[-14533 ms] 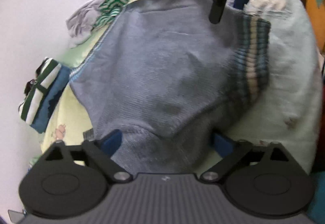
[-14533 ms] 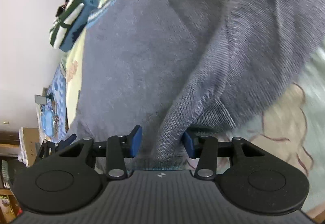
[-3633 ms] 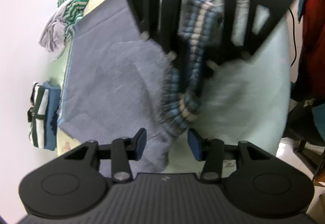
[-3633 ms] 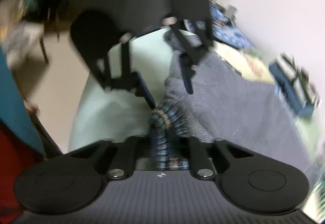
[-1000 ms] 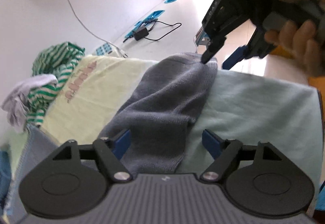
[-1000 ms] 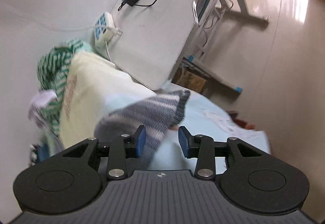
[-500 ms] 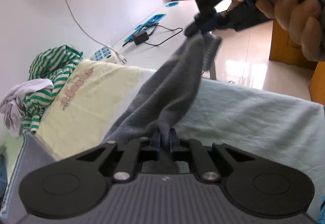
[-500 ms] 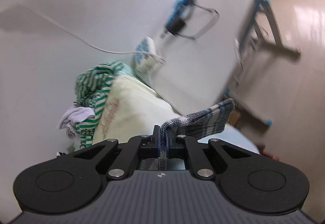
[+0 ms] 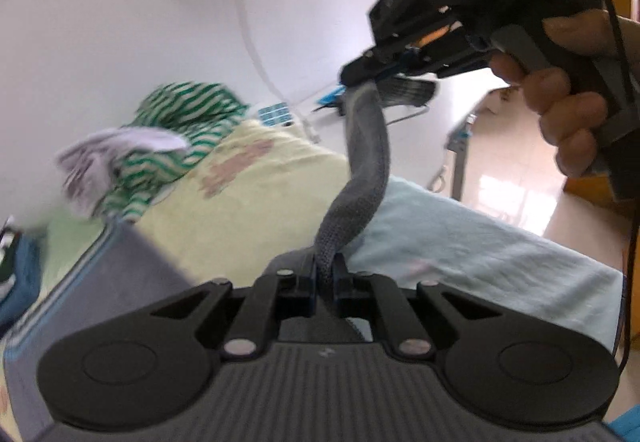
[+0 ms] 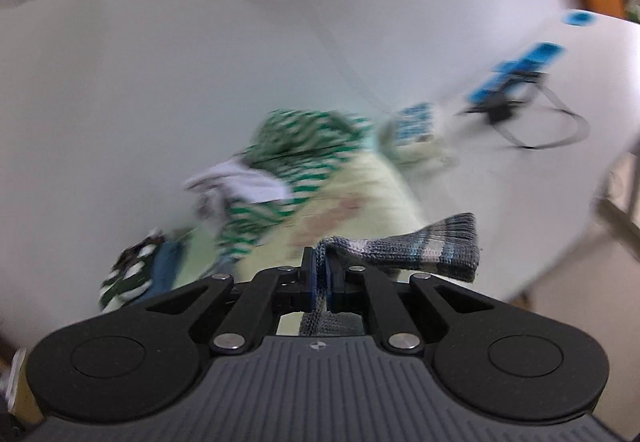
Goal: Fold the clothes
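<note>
The left gripper (image 9: 327, 274) has its jaws pinched tight on the grey sweater sleeve (image 9: 362, 177), where a second ago they stood wide apart on either side of the cloth as it lay flat on the bed. The right gripper (image 10: 319, 278) has done the same: its jaws, then half apart around the striped cuff (image 10: 436, 248), now clamp the knit just behind that cuff, which sticks out sideways past the fingers. In the left wrist view the right gripper (image 9: 360, 71) shows high up in the person's hand (image 9: 568, 101), and the sleeve runs as a taut, twisted rope from it down to the left jaws, clear of the bedding.

So the change is from reaching to holding and lifting: the sleeve has left the pale blue sheet (image 9: 480, 242) and hangs between the two grips, while the body of the sweater (image 9: 116, 262) lies flat on the bed at lower left. That suggests the sleeve fold is under way, with the sleeve ready to be carried across the body.

Further out, the yellow blanket (image 9: 256, 193) and the heap of green striped clothes (image 9: 188, 129) sit against the wall, both blurred, and a folded pile (image 10: 136, 274) lies beyond
</note>
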A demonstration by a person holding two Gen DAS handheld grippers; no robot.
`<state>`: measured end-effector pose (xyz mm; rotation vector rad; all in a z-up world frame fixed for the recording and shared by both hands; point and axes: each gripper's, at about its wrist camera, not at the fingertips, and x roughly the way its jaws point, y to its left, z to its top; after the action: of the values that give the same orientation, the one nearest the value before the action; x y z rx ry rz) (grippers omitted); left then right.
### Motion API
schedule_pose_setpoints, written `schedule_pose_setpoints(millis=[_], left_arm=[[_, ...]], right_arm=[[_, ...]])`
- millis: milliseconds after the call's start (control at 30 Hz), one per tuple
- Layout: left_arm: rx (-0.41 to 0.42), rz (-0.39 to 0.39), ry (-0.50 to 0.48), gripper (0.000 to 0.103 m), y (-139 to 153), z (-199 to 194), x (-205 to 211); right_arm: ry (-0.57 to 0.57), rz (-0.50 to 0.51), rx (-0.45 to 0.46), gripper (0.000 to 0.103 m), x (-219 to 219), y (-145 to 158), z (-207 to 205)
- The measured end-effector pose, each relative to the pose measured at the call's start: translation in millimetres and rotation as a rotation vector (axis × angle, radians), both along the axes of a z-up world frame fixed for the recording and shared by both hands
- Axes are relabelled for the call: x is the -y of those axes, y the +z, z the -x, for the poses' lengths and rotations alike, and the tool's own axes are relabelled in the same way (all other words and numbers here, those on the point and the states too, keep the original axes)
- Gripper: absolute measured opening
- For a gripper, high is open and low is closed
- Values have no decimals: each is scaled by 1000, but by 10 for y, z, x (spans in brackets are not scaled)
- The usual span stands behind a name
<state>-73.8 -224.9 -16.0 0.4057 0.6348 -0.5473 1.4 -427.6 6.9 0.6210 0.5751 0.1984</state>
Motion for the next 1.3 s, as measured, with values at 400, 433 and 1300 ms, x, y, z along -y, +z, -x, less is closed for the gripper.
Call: schedule_pose_setpoints(millis=[400,433,1300], left_arm=[[-133,207,252,4,-18,-80,-766],[-137,217,272,4,-15,-79,-833],[-352,380,535,52,-352,461,-2830]], right_arm=[[304,90,82,5,-1390,211,-575],[329,92,83,5,-1510,210,-610],[1013,295,-16,23,-3721,-559,-235]])
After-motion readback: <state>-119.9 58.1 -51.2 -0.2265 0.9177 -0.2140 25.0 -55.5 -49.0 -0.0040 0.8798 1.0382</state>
